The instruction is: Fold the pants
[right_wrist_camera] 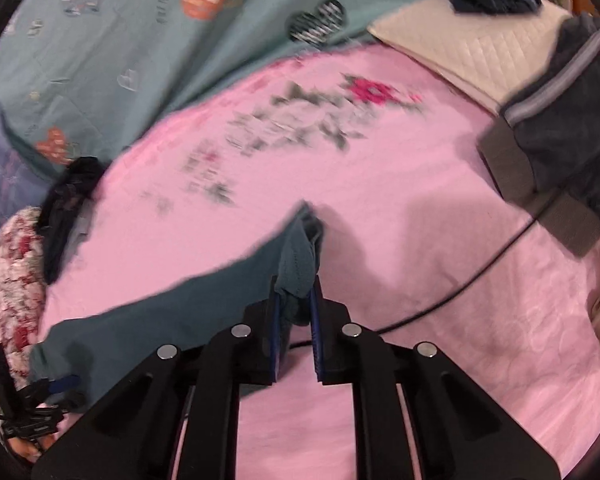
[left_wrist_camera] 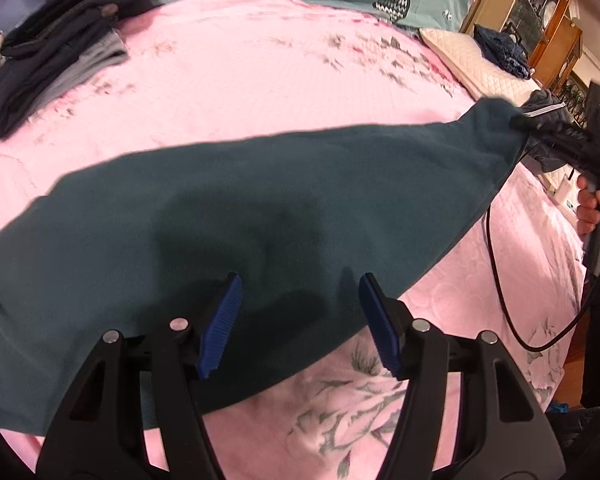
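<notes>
The dark teal pants (left_wrist_camera: 228,216) lie spread across the pink bedspread (left_wrist_camera: 260,80). My left gripper (left_wrist_camera: 300,284) is open, its blue-padded fingers (left_wrist_camera: 222,320) hovering over the near edge of the pants, holding nothing. My right gripper (right_wrist_camera: 296,292) is shut on a bunched corner of the pants (right_wrist_camera: 300,256) and lifts it off the bed. In the left wrist view the right gripper (left_wrist_camera: 518,121) shows at the far right, pinching the pants' end. In the right wrist view the left gripper (right_wrist_camera: 60,386) shows at the lower left by the pants' other end (right_wrist_camera: 140,332).
A pile of dark and grey clothes (left_wrist_camera: 60,52) lies at the bed's far left. A teal patterned quilt (right_wrist_camera: 120,40) covers the back. A cream quilted pillow (right_wrist_camera: 480,48) with dark garments (right_wrist_camera: 560,120) sits at the right. A black cable (right_wrist_camera: 480,272) crosses the bedspread.
</notes>
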The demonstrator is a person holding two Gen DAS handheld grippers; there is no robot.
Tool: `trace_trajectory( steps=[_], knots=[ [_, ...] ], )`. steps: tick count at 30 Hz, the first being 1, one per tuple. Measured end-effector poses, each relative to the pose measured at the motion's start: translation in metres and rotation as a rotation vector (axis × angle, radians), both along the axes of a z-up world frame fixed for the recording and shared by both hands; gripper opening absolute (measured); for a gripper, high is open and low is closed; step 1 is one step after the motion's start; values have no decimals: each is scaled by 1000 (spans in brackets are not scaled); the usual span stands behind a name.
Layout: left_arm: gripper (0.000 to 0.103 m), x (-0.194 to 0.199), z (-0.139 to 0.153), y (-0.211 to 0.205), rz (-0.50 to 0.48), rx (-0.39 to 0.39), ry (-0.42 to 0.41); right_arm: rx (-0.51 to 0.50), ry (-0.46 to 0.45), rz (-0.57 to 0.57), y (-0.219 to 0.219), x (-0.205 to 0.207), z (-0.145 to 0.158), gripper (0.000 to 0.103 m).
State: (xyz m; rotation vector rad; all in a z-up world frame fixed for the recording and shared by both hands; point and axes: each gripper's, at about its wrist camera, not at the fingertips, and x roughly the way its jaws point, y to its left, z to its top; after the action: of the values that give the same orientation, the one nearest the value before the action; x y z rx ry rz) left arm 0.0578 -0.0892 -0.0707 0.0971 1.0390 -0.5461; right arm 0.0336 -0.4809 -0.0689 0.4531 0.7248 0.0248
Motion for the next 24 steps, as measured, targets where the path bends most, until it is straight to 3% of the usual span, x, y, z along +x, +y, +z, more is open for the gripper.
trace_trajectory(
  steps=[4,7,10,14,15,16,17,20,24],
  knots=[
    [63,-9,18,20,32,-21,-60,-33,-74,172,63,2,36,13],
    [63,-13,24,44,90,-21,-90,-20,-68,349,132,13,38,13],
    [63,-15,22,70,157,-14,-88,-44,-14,477,199,24,15,13],
    [63,-16,12,97,214,10,-68,-81,173,597,275,40,-45,19],
    [64,-16,10,101,221,13,-64,-91,164,600,283,38,-48,22],
    [64,-17,8,105,229,14,-61,-84,132,609,287,35,-45,47],
    [64,-17,7,109,235,12,-59,-59,132,622,288,34,-42,56],
    [65,-16,4,117,249,-3,-56,-10,112,617,279,26,-30,57],
    [67,-16,1,120,262,-12,-53,-31,72,534,261,21,-24,57]
  ],
)
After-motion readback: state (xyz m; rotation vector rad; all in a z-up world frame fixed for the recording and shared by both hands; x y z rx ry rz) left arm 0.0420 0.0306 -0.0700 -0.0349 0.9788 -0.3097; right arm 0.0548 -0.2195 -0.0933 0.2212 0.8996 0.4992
